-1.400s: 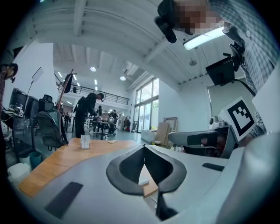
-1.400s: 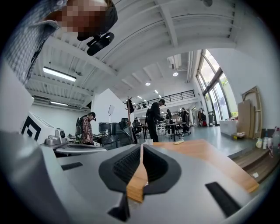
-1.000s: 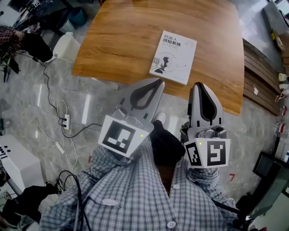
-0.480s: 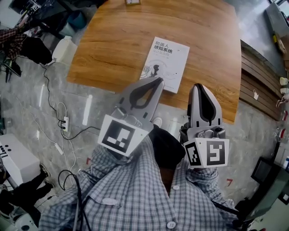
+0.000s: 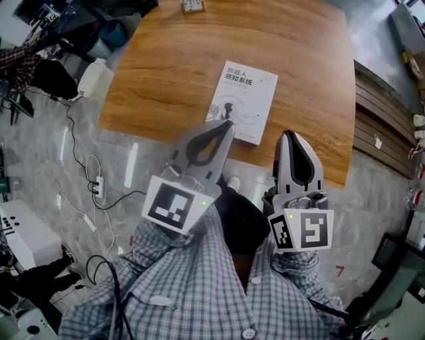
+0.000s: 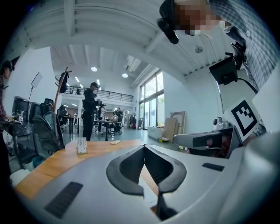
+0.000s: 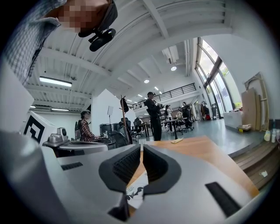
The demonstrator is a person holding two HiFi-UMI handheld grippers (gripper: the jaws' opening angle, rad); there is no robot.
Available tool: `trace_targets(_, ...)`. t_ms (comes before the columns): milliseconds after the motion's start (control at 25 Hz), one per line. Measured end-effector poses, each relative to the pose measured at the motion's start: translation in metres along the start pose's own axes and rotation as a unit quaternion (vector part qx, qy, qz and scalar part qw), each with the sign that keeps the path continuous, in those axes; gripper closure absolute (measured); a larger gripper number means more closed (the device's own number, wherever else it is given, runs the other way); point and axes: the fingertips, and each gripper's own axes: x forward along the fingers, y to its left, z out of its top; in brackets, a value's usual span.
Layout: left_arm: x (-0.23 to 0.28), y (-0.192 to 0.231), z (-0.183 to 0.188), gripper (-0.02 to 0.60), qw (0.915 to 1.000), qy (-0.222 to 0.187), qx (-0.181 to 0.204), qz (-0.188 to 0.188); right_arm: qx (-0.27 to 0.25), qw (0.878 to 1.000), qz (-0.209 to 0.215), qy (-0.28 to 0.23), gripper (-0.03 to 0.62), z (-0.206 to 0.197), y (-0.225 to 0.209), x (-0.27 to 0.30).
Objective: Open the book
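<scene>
— Wooden table (image 5: 172,60), white book (image 5: 242,103): where exactly does it lie?

— Flat and closed, cover up, close to the table's near edge and a little toward the right gripper's side. A small white block (image 5: 192,5) sits well apart from it at the far edge.

— And the left gripper (image 5: 228,123)?

— Its jaws are pressed together with nothing between them. In the head view its tip overlaps the book's near corner; I cannot tell whether it touches.

— The right gripper (image 5: 290,135)?

— Its jaws also meet at the tips, empty. It hangs just beside the book's near right corner, over the table's edge, and a strip of the cover shows below its jaws in the right gripper view.
</scene>
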Motion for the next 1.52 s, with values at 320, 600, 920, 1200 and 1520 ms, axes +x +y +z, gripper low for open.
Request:
trace_targets(320, 0.016, 0.026, -0.015, 0.577, 0.9996, 0.024, -0.010, -0.008, 0.002, 1.000, -0.018, 0.023, 0.563, -0.014, -0.009, 0.024)
trace_targets(600, 0.046, 0.069, -0.022, 0.577, 0.9994, 0.026, -0.019, -0.015, -0.004, 0.999, -0.033, 0.034, 0.563, -0.016, -0.016, 0.069)
trace_targets(920, 0.082, 0.120, -0.021, 0.577, 0.9988, 0.027, -0.003, -0.042, -0.005, 0.997, -0.043, 0.056, 0.563, -0.020, -0.008, 0.132)
trace_targets(1200, 0.098, 0.154, -0.026, 0.577, 0.9974, 0.028, 0.007, -0.066, -0.008, 0.995, -0.064, 0.075, 0.563, -0.031, -0.005, 0.168)
trace_targets(1520, 0.111, 0.166, -0.050, 0.577, 0.9955, 0.050, -0.029, -0.075, -0.010, 0.993, -0.068, 0.098, 0.563, -0.043, -0.009, 0.187)
